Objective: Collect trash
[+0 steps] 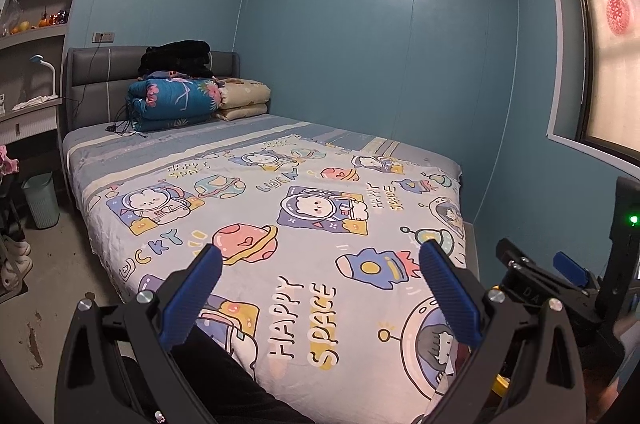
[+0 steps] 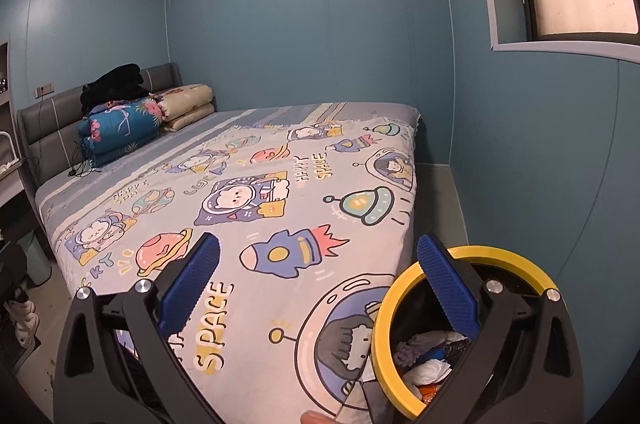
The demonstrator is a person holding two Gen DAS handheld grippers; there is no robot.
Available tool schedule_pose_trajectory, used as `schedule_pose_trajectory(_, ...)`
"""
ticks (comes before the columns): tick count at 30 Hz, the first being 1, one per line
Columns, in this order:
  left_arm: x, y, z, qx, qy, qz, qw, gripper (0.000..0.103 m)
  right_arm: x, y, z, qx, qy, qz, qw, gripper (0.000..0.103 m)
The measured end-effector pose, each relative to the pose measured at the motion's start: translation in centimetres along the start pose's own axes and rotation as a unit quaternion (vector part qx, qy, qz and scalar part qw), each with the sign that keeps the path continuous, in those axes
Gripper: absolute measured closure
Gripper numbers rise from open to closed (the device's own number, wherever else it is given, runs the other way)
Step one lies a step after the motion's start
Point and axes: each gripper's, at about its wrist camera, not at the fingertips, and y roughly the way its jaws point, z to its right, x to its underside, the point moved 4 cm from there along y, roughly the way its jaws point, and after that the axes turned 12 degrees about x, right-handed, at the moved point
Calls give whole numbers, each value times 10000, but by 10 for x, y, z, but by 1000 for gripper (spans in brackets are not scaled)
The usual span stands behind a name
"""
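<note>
A bin with a yellow rim (image 2: pixel 384 312) stands at the bed's near right corner, low in the right wrist view. Crumpled white paper and other trash (image 2: pixel 430 368) lie inside it. My right gripper (image 2: pixel 320 252) is open above the bedsheet, and its right finger overlaps the bin's mouth with nothing between the fingers. My left gripper (image 1: pixel 320 264) is also open and empty over the foot of the bed. I see no loose trash on the cartoon space bedsheet (image 1: pixel 304 184). A sliver of the yellow rim (image 1: pixel 500 382) shows in the left wrist view.
Folded quilts (image 1: pixel 176 96) with black clothing on top are stacked at the headboard. A teal waste basket (image 1: pixel 40 200) and shoes (image 1: pixel 16 260) sit on the floor left of the bed. Shelves line the left wall, and a window (image 1: pixel 608 64) is on the right. A fingertip (image 2: pixel 316 418) shows at the bottom edge.
</note>
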Motion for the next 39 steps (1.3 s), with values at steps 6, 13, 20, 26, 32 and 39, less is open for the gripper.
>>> schedule_pose_trajectory(6,1,0,1,-3,-26,-19,10000,8,0,1,1,-4,38,-33,10000,8)
schedule_pose_trajectory(13,1,1,2,6,-17,-42,10000,8,2,3,1,-11,39,-57,10000,8)
schedule_pose_trajectory(20,1,2,2,5,-32,-60,10000,8,2,4,0,-19,36,-70,10000,8)
schedule_pose_trajectory(26,2,2,0,16,-49,-83,10000,8,3,3,0,-23,60,-86,9999,8)
schedule_pose_trajectory(32,3,2,-2,35,-70,-119,9999,8,3,4,0,-26,66,-109,9999,8)
schedule_pose_trajectory(39,3,4,-2,50,-64,-147,9999,8,3,4,2,-15,99,-131,9999,8)
